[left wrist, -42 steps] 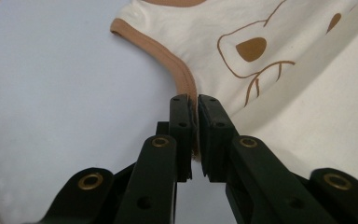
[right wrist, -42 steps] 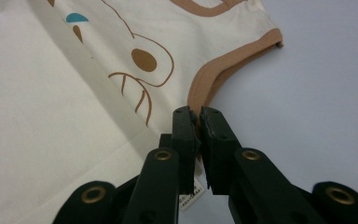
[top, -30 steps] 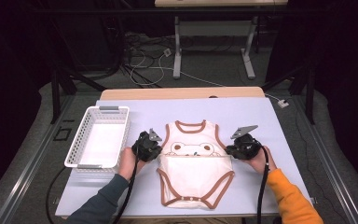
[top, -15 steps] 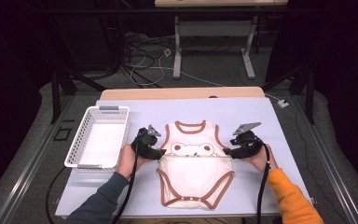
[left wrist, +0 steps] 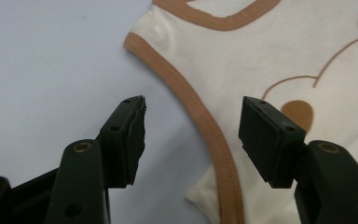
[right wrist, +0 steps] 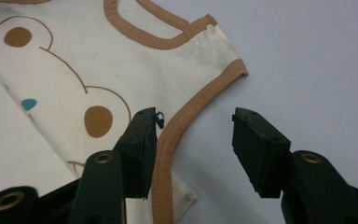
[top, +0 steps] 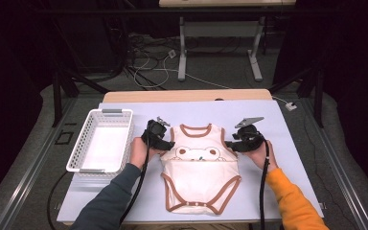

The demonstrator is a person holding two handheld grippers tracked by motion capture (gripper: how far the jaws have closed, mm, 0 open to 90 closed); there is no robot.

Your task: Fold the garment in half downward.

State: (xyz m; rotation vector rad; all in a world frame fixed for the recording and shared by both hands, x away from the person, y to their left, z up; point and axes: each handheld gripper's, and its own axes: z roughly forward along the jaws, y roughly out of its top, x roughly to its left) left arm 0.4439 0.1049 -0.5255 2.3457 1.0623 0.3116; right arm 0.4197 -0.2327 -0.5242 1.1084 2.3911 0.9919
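With both tongs, left and right, spread and just opened over its armhole edges, the cream brown-trimmed baby bodysuit is laid flat mid-surface; regripping for the next fold is judged next.

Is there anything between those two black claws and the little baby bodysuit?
Nothing visible. The left gripper and right gripper each stand open right over an armhole edge of the bodysuit, with bare table around.
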